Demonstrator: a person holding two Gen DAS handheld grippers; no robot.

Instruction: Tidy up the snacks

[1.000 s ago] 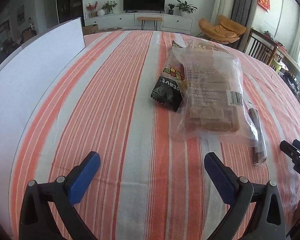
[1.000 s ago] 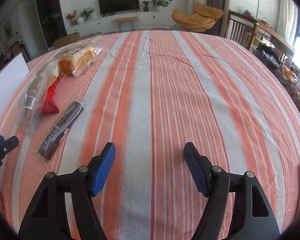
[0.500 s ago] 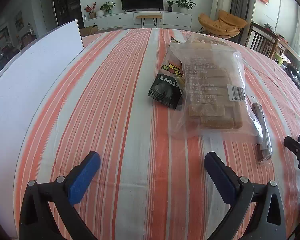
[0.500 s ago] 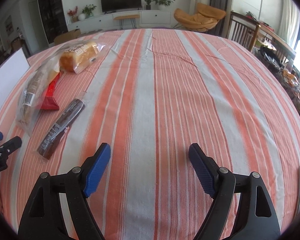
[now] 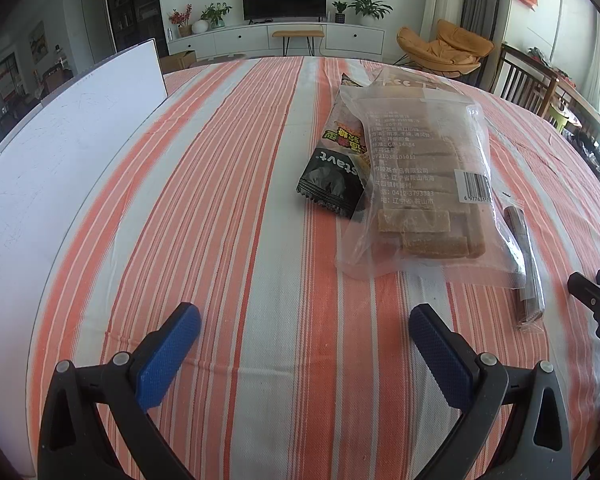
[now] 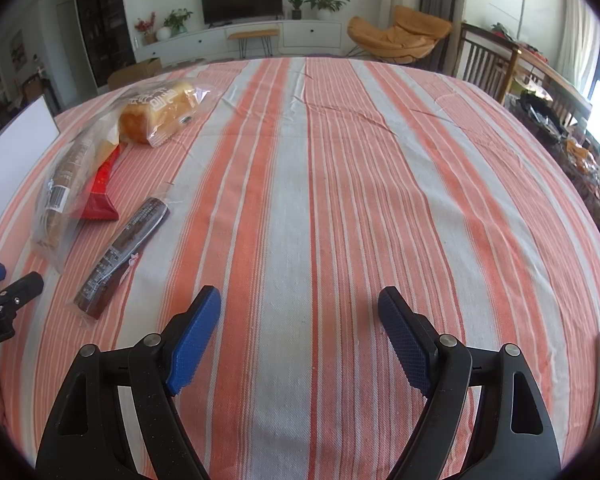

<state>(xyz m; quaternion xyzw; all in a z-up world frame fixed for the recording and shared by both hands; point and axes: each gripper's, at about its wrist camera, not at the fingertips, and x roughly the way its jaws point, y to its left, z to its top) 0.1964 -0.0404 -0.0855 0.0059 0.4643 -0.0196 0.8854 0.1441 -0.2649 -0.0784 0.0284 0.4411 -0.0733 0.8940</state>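
You are hovering both grippers, left and right, jaws wide and empty, before any pick; next, reaching for the bar.

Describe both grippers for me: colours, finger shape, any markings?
Left gripper and right gripper match: black plastic clamp-style arms with triangular cutouts and silver rivets, tipped by blue textured pads. White lettering shows on the left gripper's body in the right wrist view. No cables visible.

bright daylight, prob. from right-side windows; strong fisheye bending w/ dark corners; soft shadows, pics sharp.
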